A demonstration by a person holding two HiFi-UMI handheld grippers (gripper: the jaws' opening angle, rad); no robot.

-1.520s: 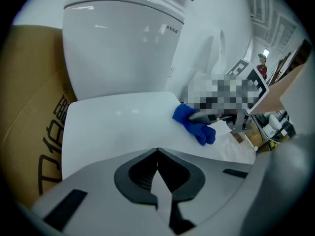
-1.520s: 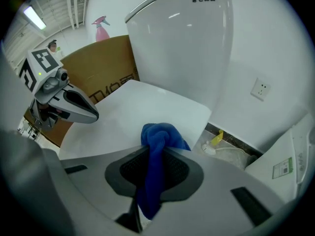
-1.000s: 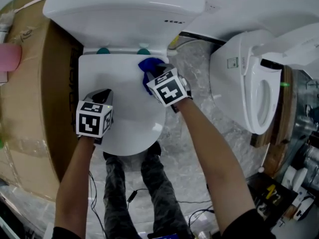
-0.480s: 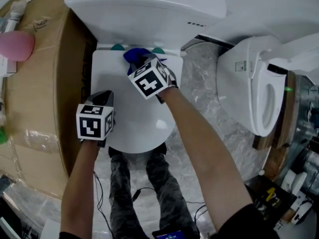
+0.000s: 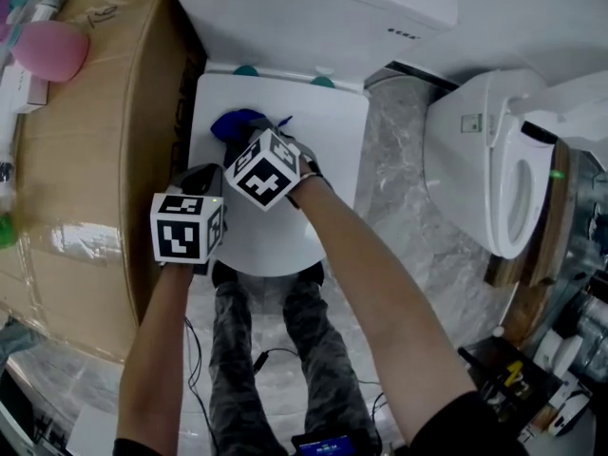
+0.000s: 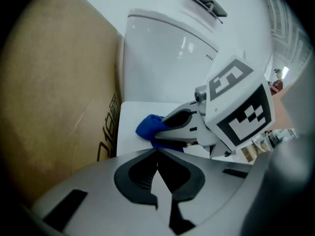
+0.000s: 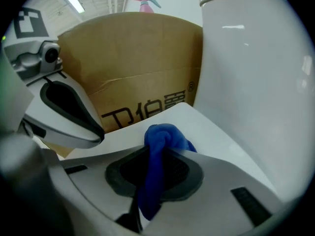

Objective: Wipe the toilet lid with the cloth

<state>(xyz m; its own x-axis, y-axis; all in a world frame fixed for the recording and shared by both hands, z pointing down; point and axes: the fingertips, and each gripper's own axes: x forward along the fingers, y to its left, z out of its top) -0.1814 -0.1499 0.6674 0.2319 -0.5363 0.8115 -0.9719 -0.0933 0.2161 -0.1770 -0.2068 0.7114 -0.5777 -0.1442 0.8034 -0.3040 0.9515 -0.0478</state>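
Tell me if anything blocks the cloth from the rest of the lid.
Only the shut left tool, at the front-left of the lid, beside the right tool gripping the cloth. The right half lies bare.

Head view looks steeply down; both gripper views, low and close, share the toilet lid (image 5: 313, 141).

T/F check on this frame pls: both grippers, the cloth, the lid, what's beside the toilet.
1. The right gripper is shut on the blue cloth. True.
2. The left gripper holds a sponge. False: its fingers are together with nothing between them.
3. The toilet lid is raised. False: it is down.
4. The cardboard box stands left of the lid in the head view. True.
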